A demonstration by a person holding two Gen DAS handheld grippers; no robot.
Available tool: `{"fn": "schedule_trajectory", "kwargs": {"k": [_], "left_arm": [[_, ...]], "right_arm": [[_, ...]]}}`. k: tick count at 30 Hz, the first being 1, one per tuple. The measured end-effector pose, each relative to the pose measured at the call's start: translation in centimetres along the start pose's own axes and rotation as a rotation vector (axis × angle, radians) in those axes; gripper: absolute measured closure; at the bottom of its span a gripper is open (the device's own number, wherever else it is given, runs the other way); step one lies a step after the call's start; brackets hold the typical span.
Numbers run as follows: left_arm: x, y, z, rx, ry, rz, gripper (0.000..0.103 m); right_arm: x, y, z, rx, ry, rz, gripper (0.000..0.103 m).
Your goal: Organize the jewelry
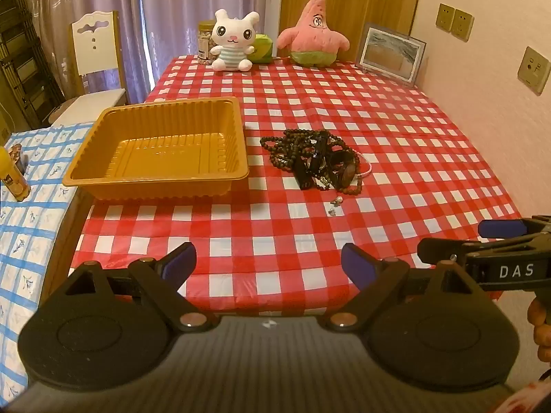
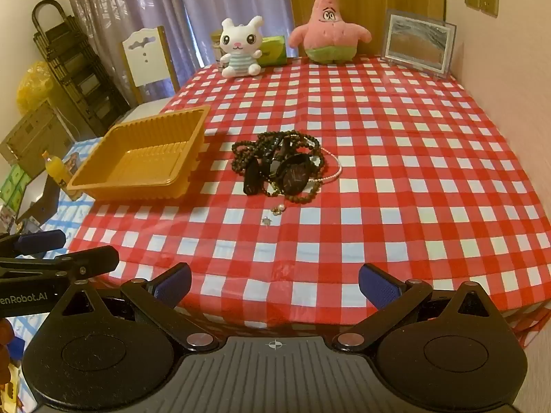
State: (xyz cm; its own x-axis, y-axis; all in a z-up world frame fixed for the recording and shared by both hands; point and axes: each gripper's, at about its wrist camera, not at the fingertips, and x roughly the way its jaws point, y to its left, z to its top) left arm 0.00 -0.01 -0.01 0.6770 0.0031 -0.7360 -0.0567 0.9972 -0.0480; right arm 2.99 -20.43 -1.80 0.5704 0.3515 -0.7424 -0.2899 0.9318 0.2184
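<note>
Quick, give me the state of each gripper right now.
Left gripper: open, holding nothing, above the near table edge.
Right gripper: open, holding nothing, short of the jewelry pile.

A red-and-white checked cloth [image 2: 396, 158] is covering the table. An orange-yellow tray [image 2: 137, 158] is sitting at the left, dark brown beads [image 2: 248, 151] are lying beside black watches [image 2: 294, 175], with a pink bead string [image 2: 332, 168] showing at their right. At the far edge, a white bunny [image 2: 241, 48] is wearing stripes beside a pink star toy [image 2: 329, 27].
</note>
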Motion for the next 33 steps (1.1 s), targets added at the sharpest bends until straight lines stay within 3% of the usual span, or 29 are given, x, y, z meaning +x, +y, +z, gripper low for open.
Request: {"fn": "schedule_trajectory", "kwargs": {"k": [33], "left_arm": [[0.0,0.01,0.01,-0.005,0.007,-0.001,0.013]], "right_arm": [[0.42,0.14,0.12,0.0,0.004,0.005,0.0]]}}
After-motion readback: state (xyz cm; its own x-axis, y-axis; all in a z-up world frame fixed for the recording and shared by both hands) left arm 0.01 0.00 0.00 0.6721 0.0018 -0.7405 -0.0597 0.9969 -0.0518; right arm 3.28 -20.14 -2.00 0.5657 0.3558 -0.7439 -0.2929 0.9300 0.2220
